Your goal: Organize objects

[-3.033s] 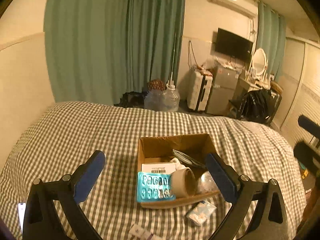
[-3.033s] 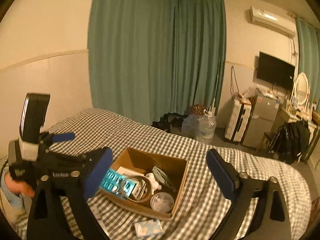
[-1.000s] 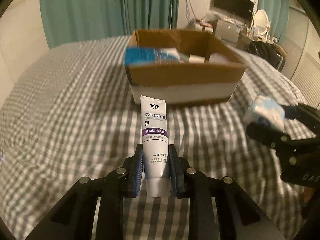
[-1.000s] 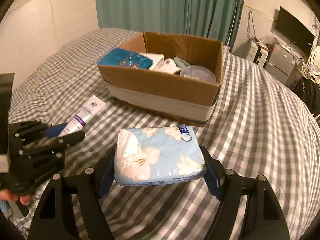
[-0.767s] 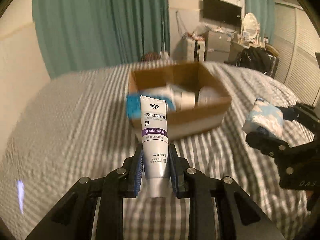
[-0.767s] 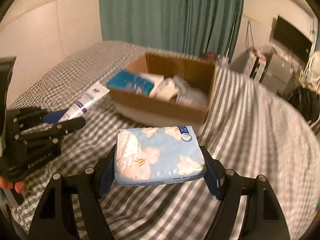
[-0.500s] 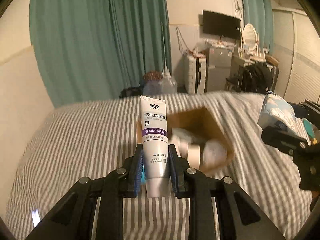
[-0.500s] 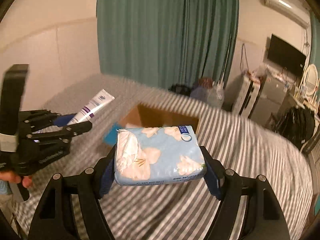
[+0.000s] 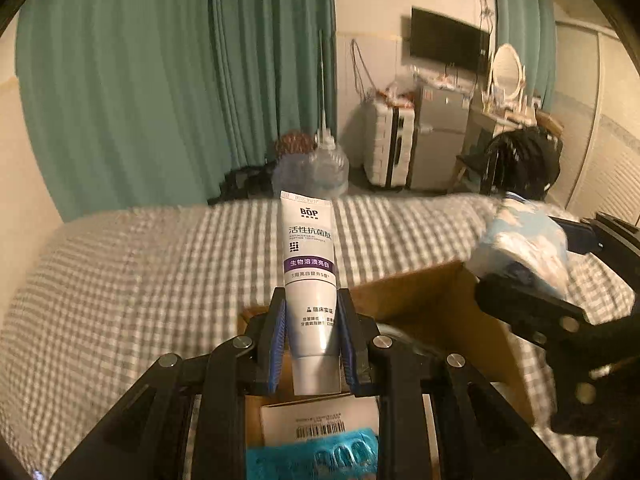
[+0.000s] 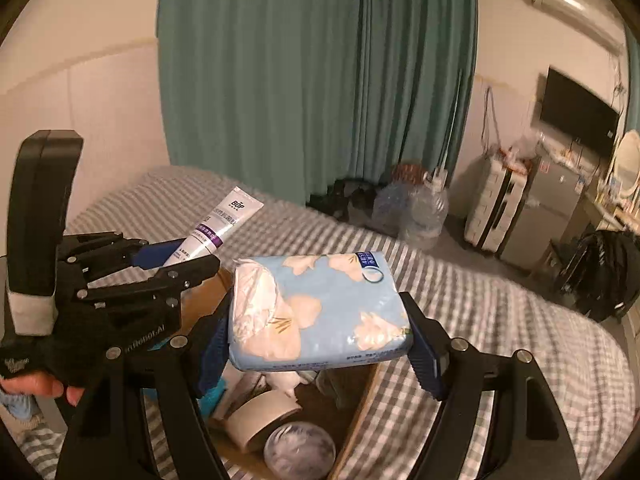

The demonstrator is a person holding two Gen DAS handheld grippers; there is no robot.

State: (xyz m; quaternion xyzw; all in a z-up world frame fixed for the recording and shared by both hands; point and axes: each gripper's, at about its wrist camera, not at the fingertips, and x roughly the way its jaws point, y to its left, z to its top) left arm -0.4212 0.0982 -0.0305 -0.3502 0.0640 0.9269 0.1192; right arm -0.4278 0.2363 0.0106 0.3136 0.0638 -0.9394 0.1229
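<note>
From the left wrist view, the left tongs are closed tight on a white toothpaste tube, gripped low on its body so it stands upright above the near end of the cardboard box. Below the tongs lie a barcoded carton and a teal blister pack. To do this well, I'd lower before letting go, so the tube doesn't bounce out.

From the right wrist view, the right tongs are spread wide and clamped on a floral tissue pack hovering over the box. Only this view shows a tape roll and a round clear lid beneath the tongs.
</note>
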